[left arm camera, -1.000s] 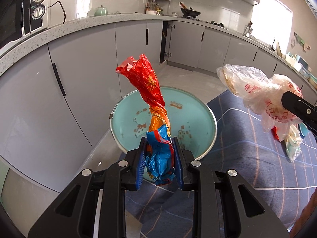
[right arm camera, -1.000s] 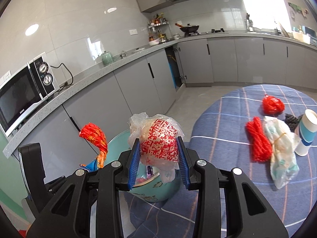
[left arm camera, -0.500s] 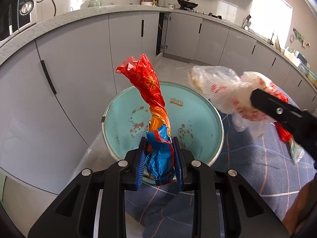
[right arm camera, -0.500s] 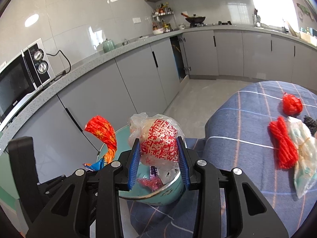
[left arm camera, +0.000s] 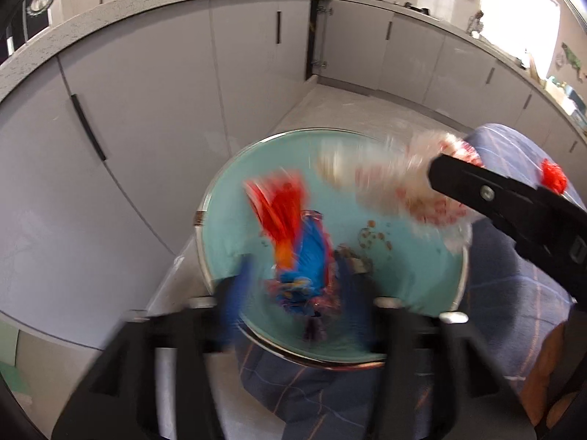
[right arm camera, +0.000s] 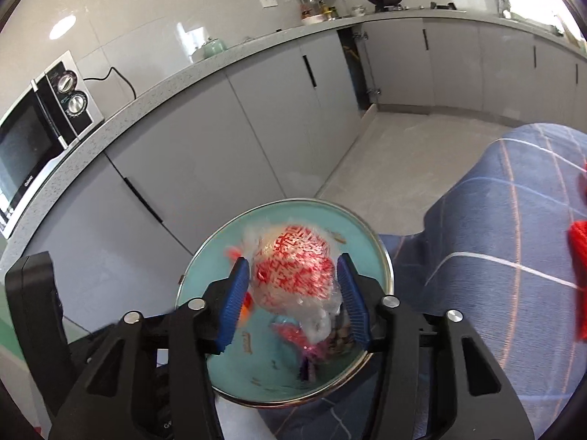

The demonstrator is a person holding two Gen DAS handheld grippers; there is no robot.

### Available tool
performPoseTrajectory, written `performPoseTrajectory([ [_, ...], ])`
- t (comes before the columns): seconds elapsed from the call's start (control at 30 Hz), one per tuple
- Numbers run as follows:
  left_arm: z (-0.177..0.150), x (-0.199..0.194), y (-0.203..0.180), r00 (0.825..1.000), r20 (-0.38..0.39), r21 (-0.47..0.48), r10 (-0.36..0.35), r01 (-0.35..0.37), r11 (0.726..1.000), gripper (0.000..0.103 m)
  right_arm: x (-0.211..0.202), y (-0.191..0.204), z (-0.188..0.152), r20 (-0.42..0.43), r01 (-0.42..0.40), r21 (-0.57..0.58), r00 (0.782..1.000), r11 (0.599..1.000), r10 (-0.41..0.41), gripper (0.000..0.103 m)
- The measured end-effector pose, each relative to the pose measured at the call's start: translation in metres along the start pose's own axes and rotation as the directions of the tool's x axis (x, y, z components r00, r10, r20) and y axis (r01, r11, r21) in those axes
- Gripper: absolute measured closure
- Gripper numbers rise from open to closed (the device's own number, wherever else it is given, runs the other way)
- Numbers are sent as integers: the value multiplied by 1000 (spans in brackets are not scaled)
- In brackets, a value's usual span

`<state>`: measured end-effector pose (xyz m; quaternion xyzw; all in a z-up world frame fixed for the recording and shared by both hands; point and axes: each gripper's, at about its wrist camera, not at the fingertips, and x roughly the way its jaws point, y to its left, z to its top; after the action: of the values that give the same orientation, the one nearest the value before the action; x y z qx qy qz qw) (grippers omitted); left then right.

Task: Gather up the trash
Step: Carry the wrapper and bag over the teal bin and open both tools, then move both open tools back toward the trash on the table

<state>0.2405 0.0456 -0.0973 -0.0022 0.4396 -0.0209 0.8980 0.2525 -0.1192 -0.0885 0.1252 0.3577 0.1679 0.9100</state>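
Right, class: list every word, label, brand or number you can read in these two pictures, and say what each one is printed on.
Nothing here is clear enough to quote.
Microwave: a small brand word under its door, too small to read.
Plastic bag: red printed characters and a code-like pattern, blurred in both views.
Bowl: orange printed marks inside, blurred.

I see the desk (right arm camera: 488,242) covered in a blue checked cloth. A teal basin (right arm camera: 205,256) sits on its edge nearest the cabinets. Red net trash (right arm camera: 579,249) lies on the cloth, well apart from the basin.
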Motion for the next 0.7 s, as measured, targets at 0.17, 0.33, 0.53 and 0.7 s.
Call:
performPoseTrajectory([
  [0.17,-2,-9,0,999,29,15,33,-33,999,43,-27,-10,-4,61,29,28,998,999,-31,53],
  [0.33,-4,-21,-3,997,57,5,51,-52,999,36,-54,-22,-8,106,48,73,993,996,-56,53],
  [0.53,-6,-33,-18,996,73,10,43,-44,999,31,-78,-28,-24,121,69,86,990,994,-79,53],
  [0.7,-12,-42,-34,996,81,22,30,-32,999,31,-92,-37,-37,105,88,104,990,991,-99,53],
])
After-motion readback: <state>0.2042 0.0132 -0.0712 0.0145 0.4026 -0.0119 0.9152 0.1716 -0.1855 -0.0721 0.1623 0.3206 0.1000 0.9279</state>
